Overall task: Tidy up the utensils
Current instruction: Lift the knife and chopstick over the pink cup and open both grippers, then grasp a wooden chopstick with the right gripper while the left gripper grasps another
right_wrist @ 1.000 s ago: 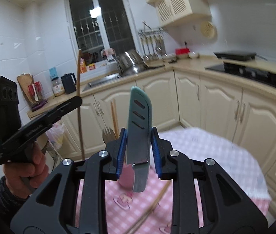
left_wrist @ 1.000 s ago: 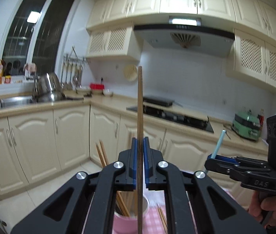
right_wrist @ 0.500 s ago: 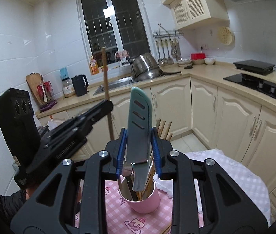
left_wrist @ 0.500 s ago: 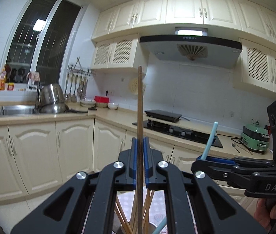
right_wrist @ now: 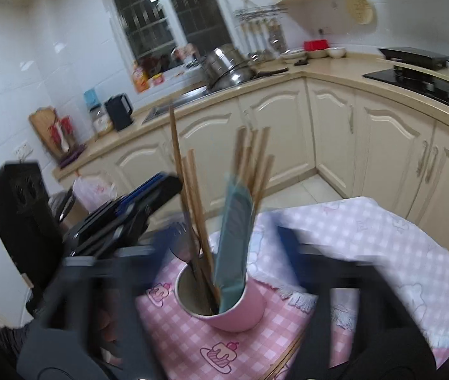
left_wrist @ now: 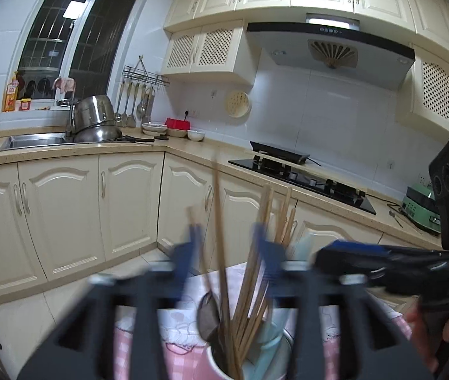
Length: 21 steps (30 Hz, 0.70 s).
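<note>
Several wooden chopsticks (right_wrist: pixel 253 158) fan from pink cup (right_wrist: pixel 243 310)

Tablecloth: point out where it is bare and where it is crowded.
Bare: the tablecloth right of the pink cup, out to its far edge. Crowded: the cup, full of chopsticks and a teal knife; a loose chopstick in front; the left gripper beside it.

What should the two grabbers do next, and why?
Probably lift both away from the pink cup. The left gripper and right gripper are opening, their pads off the chopstick and teal knife, which already stand in the cup.
</note>
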Motion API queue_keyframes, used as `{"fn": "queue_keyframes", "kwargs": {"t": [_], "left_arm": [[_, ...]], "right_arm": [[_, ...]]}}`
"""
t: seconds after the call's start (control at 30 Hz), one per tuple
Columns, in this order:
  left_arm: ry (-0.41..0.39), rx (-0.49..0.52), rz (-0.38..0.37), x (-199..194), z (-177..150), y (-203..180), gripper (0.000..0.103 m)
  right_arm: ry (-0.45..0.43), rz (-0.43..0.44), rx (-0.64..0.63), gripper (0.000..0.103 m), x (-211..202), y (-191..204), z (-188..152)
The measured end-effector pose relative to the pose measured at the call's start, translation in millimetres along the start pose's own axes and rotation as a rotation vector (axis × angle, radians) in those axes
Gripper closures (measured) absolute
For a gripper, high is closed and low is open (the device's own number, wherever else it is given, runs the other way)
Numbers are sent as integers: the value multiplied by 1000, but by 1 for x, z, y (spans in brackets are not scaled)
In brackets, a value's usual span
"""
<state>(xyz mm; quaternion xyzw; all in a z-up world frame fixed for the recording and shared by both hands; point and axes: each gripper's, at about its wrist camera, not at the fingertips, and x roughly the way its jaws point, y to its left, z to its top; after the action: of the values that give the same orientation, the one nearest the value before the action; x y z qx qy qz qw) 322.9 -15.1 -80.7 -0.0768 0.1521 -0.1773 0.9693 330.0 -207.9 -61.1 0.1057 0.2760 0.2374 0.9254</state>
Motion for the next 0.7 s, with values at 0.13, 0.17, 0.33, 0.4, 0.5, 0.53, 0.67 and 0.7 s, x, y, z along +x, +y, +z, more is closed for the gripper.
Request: {"fn": "queue_keyframes", "kwargs": {"t": [0.13, 0.17, 0.33, 0.4, 0.5, 0.53, 0.67, 0.7], "left_arm": [[-10, 12, 28, -15, 0, 0, 19], [-7, 15, 37, -21, 1, -1, 13], [21, 47, 73, -36, 3, -6, 9], [32, 61, 78, -43, 3, -9, 8], [53, 78, 92, -51, 3, -14, 8], [61, 79, 92, -54, 2, -14, 8], [99, 91, 93, -62, -2, -19, 8], [107, 95, 94, -63, -4, -20, 8]], "right_arm": [[-28, -39, 59, 11, -15, -16, -4], [-38, -56, 70, 8, -20, -20, -6], [-43, -96, 120, 7, -37, -35, -16], [-33, -117, 136, 7, -43, -39, -20], [-20, -146, 152, 7, -51, -43, -26], [-14, -155, 157, 7, -53, -45, -28], [16, -181, 180, 7, -62, -49, -36], [30, -195, 182, 7, -65, -50, -39]]}}
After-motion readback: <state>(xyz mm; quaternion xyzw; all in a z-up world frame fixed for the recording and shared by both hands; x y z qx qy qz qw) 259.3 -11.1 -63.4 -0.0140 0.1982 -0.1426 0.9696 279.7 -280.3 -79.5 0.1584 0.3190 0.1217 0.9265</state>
